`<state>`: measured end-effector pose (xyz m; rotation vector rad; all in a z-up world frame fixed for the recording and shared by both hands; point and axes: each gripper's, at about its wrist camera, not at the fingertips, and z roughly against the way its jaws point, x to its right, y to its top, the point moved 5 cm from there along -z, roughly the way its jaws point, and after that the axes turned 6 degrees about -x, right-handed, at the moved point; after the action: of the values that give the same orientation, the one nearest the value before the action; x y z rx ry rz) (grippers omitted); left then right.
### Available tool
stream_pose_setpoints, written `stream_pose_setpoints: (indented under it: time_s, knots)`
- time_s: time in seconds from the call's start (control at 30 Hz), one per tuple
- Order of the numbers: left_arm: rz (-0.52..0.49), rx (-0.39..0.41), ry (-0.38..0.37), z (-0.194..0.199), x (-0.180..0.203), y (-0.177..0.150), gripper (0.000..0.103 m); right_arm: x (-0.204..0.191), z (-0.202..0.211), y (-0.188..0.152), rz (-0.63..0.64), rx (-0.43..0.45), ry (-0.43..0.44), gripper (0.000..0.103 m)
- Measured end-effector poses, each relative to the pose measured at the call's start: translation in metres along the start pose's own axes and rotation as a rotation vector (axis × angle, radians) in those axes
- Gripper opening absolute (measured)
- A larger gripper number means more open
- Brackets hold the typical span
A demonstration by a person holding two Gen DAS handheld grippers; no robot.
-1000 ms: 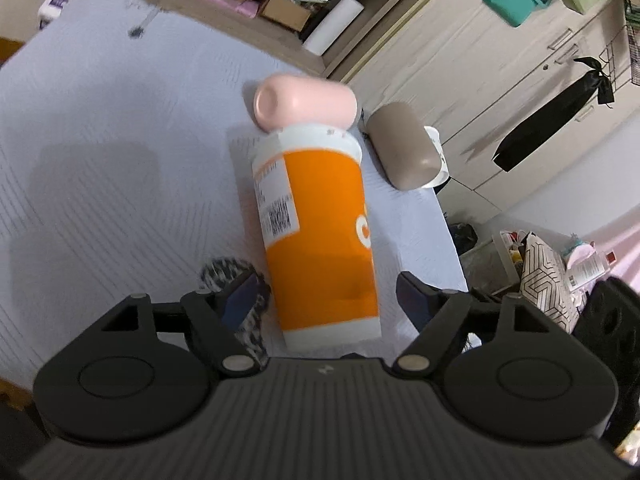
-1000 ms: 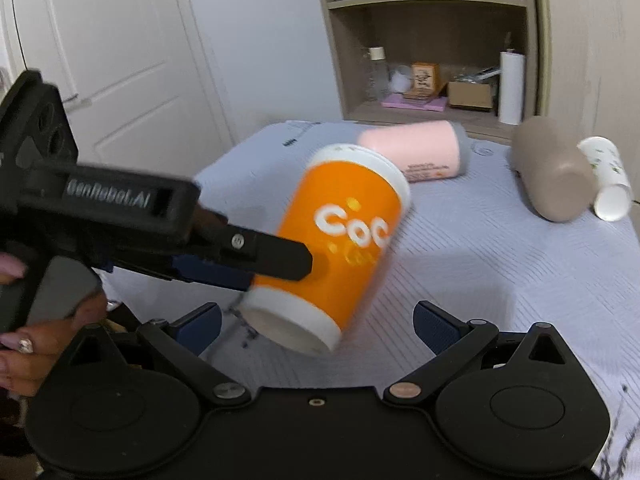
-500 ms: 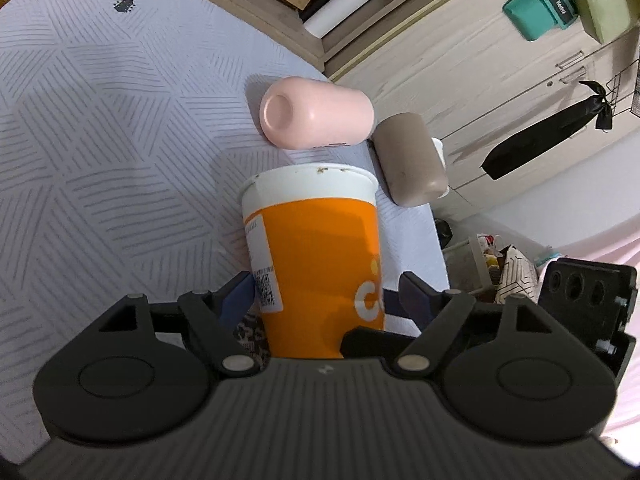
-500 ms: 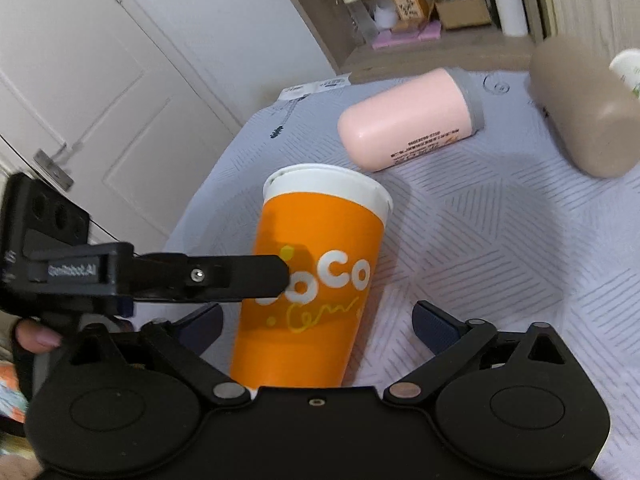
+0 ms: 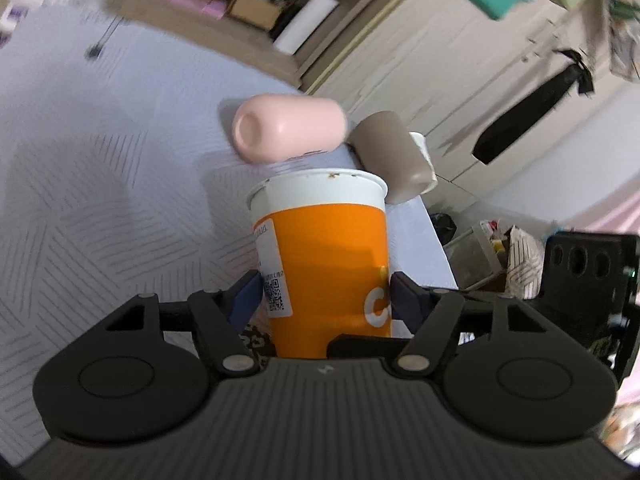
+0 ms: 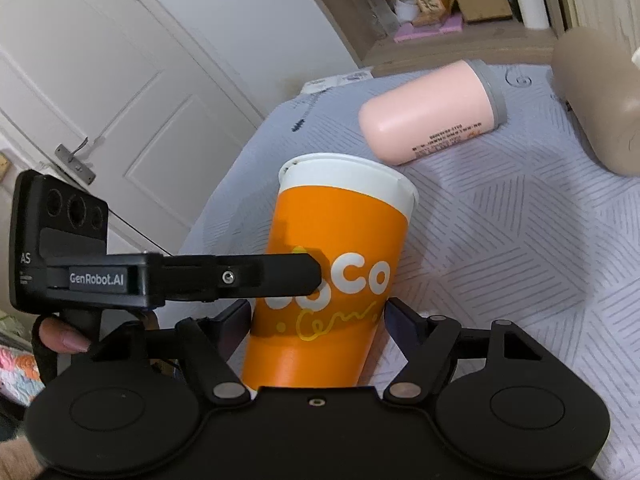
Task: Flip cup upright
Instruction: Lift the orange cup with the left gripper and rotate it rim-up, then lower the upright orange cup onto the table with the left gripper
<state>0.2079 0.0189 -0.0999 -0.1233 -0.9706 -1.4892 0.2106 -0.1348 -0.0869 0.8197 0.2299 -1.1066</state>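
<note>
An orange paper cup with a white rim point(image 5: 326, 256) stands upright on the pale patterned cloth point(image 5: 100, 184), mouth up. My left gripper point(image 5: 326, 296) has both blue pads pressed on the cup's lower sides. In the right wrist view the same cup point(image 6: 332, 280) stands between my right gripper point(image 6: 318, 320), whose pads also touch its sides. The left gripper's black finger point(image 6: 248, 276) crosses the cup's front there.
A pink tumbler point(image 5: 288, 132) point(image 6: 432, 112) and a brown tumbler point(image 5: 392, 156) point(image 6: 596, 96) lie on their sides behind the cup. A small white cup point(image 5: 422, 148) lies behind the brown one. Shelves point(image 6: 440, 12) stand beyond the cloth, a white door point(image 6: 100, 80) to the left.
The cup went from tilted to standing upright. Both grippers were open around it and have now closed onto its lower sides.
</note>
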Motion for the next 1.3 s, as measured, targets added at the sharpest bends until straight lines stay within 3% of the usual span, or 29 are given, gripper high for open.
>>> stream_pose_setpoints:
  time_s: [0.17, 0.43, 0.57, 0.67, 0.83, 1.07, 1.3]
  knots:
    - [-0.116, 0.049, -0.004, 0.016, 0.022, -0.007, 0.069, -0.012, 0.016, -0.005, 0.06, 0.048, -0.015, 0.078]
    - [-0.276, 0.094, -0.006, 0.03, 0.051, -0.025, 0.069, -0.035, 0.04, -0.021, 0.215, 0.123, -0.131, 0.078]
    - [-0.313, 0.101, -0.031, 0.031, 0.058, -0.027, 0.068, -0.04, 0.04, -0.026, 0.309, 0.162, -0.241, 0.078]
    - [-0.35, 0.119, -0.002, 0.03, 0.063, -0.027, 0.069, -0.042, 0.036, -0.027, 0.379, 0.193, -0.346, 0.078]
    - [-0.39, 0.157, 0.027, 0.03, 0.065, -0.021, 0.069, -0.037, 0.034, -0.021, 0.394, 0.255, -0.356, 0.078]
    - [-0.455, 0.18, 0.054, 0.027, 0.07, 0.001, 0.069, -0.038, 0.02, -0.002, 0.444, 0.321, -0.448, 0.078]
    - [-0.485, 0.22, 0.075, 0.019, 0.065, 0.024, 0.069, -0.031, 0.02, 0.017, 0.479, 0.385, -0.452, 0.078]
